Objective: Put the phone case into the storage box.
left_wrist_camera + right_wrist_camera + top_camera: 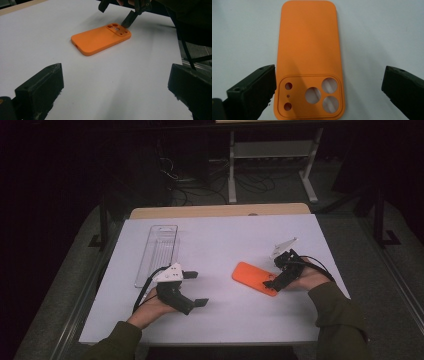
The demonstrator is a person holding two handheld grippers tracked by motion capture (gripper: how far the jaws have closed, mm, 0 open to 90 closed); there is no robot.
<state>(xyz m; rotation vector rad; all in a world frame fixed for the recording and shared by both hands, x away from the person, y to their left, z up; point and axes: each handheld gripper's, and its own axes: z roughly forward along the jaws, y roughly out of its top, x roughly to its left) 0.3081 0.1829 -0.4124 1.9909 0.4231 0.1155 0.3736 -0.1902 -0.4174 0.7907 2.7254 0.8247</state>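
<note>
Left hand-held gripper (198, 289) sat released on the desk (220, 240), near the clear tray (158, 253), idle. Orange phone case (255, 278) lay flat, face-down, right of centre. Right hand-held gripper (274, 281) was spread wide over its camera-cutout end. Risk: thin soft edge, so the jaws could skid it across the desk instead of gripping.

Orange phone case (308, 55), back up, flat on white table (220, 245)

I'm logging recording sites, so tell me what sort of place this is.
Probably a lab or workshop recording station: a white-topped table set up for gripper work, a white metal bench frame behind it, and loose black cables on the grey floor.
</note>
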